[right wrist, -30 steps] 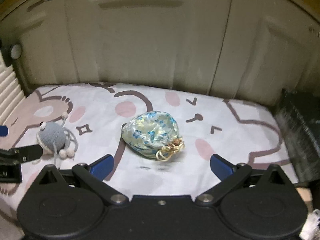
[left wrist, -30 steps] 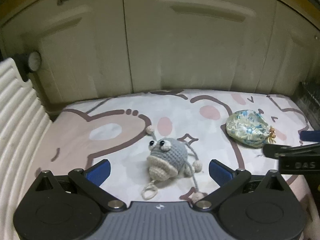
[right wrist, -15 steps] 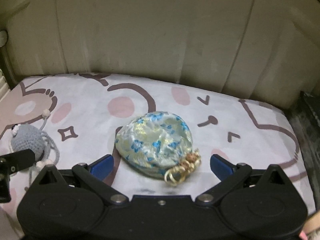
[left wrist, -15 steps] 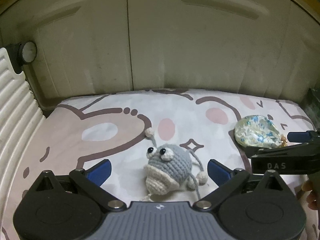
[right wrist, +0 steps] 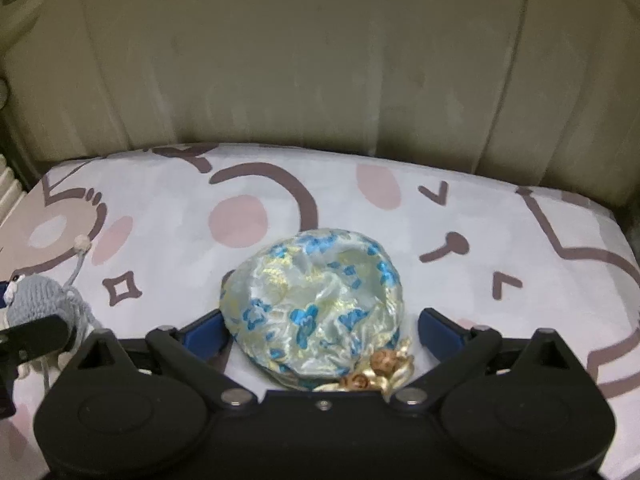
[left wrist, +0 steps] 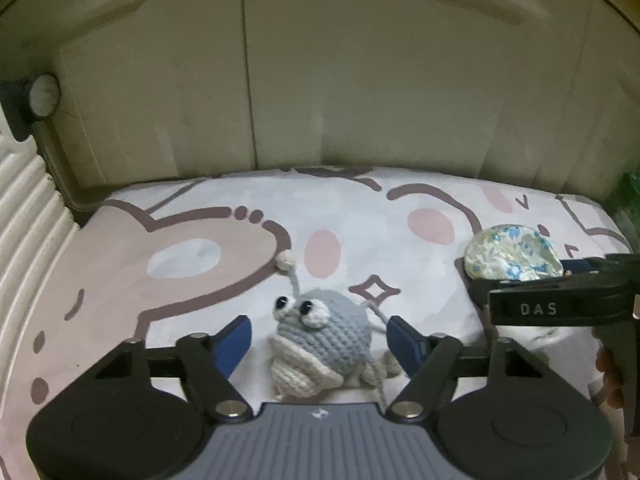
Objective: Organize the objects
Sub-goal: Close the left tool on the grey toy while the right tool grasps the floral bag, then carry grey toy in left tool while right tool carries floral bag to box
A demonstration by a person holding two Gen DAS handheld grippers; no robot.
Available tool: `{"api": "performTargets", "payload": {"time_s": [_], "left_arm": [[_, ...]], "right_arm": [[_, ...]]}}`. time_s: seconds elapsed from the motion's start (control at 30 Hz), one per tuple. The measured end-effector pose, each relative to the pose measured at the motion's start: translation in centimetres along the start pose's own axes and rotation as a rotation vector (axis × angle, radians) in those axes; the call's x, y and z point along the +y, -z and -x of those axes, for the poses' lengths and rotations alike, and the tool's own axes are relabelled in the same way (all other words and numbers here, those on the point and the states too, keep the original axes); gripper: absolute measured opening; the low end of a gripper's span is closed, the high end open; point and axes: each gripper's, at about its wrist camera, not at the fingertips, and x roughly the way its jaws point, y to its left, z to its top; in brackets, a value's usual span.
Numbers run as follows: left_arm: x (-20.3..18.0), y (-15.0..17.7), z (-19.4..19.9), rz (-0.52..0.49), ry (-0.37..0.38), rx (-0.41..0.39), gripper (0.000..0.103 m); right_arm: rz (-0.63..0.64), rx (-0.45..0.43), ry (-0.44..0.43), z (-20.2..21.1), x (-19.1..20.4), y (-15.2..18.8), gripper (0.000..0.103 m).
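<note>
A grey crocheted toy (left wrist: pixel 320 336) with googly eyes and dangling strings lies on the cartoon-print mat (left wrist: pixel 192 280). My left gripper (left wrist: pixel 320 340) straddles it. Its jaws are closing, and a thin gap still shows between each blue pad (left wrist: pixel 236 340) and the toy. A shiny blue-and-gold drawstring pouch (right wrist: pixel 316 304) lies between the blue pads (right wrist: pixel 436 328) of my right gripper (right wrist: pixel 322 330). Those jaws are closing too, the left pad at the pouch's edge and the right pad just clear of it. The left wrist view also shows the pouch (left wrist: pixel 512 256) to the right.
Cream cabinet doors (left wrist: pixel 360 100) rise right behind the mat. A white ribbed panel (left wrist: pixel 28 216) borders the left side, and a dark object (right wrist: pixel 634 216) the right. A hand (left wrist: pixel 608 376) holds the right gripper's black body (left wrist: pixel 560 304), close beside the left gripper.
Both grippers came forward and down, so the toy and the pouch now sit between their pads. Both pairs of jaws have narrowed, the left more.
</note>
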Motion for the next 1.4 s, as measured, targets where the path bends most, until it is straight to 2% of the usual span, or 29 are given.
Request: {"api": "performTargets", "payload": {"time_s": [0.13,0.2,0.47,0.7,0.97,1.17,1.4], "left_arm": [[-0.7,0.1,-0.2,-0.033,-0.009,0.020,0.055],[-0.6,0.0,-0.2,-0.023,-0.009,0.026,0.054],[-1.1,-0.1,0.0,-0.023,-0.018,0.046,0.052],[-2.2,-0.4,1.6,-0.047,0.001,0.035,0.052],[-3.0,-1.2,5.0,-0.032,0.008,0.003,0.052],[-2.7,-1.6,8.1,0.029,0.012,-0.014,0.052],[-3.9,-2.0,11.8,0.029,0.023,-0.063,0.052]], "right_arm": [[0.015,-0.005,-0.001,0.5,0.5,-0.1,0.084],[0.017,-0.003,0.000,0.7,0.5,0.0,0.084],[0.022,0.012,0.003,1.7,0.2,0.2,0.084],[-0.001,-0.016,0.007,4.3,-0.2,0.0,0.084],[-0.022,-0.051,0.026,8.0,-0.7,-0.2,0.084],[-0.033,-0.081,0.027,11.3,-1.0,0.2,0.084],[-0.038,-0.103,0.038,15.0,-1.1,1.1,0.084]]}}
